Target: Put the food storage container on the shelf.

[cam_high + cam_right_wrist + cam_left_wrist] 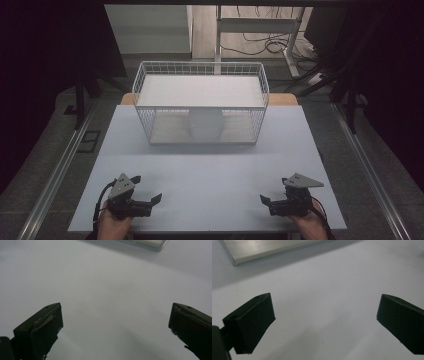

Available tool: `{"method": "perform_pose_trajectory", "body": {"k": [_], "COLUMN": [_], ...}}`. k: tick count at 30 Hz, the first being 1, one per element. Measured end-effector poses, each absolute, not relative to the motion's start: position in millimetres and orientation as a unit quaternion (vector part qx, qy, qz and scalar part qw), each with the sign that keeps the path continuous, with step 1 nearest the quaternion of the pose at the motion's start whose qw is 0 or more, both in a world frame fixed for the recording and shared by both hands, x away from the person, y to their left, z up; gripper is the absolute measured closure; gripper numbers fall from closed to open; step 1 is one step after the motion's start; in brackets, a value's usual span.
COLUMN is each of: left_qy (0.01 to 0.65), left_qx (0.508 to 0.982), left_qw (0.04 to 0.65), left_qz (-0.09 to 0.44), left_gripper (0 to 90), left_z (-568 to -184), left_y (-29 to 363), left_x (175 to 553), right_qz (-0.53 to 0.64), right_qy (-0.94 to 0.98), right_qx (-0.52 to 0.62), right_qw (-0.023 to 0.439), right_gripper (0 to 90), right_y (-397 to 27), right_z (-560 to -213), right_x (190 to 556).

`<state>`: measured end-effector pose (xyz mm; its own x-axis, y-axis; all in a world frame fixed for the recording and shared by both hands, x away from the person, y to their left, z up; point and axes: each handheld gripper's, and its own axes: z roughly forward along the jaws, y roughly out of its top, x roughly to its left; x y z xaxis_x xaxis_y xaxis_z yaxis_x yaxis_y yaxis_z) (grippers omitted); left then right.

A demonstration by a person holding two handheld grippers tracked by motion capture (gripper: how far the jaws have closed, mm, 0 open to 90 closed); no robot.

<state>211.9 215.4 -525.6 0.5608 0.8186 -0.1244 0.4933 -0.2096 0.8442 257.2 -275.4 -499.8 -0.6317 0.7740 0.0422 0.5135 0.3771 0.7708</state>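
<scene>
Your left gripper (150,192) and right gripper (271,192) hover released and empty over the table (210,175), well short of the basket (201,102).

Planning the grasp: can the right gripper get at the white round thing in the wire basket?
Probably not from the front: the white round object sits behind the basket's mesh wall. From above looks blocked too.
</scene>
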Motion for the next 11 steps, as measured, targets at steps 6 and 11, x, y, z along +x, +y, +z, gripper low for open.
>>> {"method": "perform_pose_trajectory", "body": {"k": [6,11], "left_qy": [0.439,0.436], "left_qx": [0.767,0.774], "left_qw": [0.441,0.433], "left_qz": [0.159,0.155], "left_gripper": [0.8,0.7], "left_z": [-531.4,-532.9], "left_y": [214.8,212.7], "left_x": [215.0,216.5], "right_qz": [0.381,0.377], "right_qy": [0.818,0.82], "right_qx": [0.4,0.401], "right_qw": [0.159,0.154], "right_gripper": [0.0,0.0], "right_y": [-276.7,-277.2], "right_z": [-503.4,-504.3], "right_x": [253.6,254.6]}}
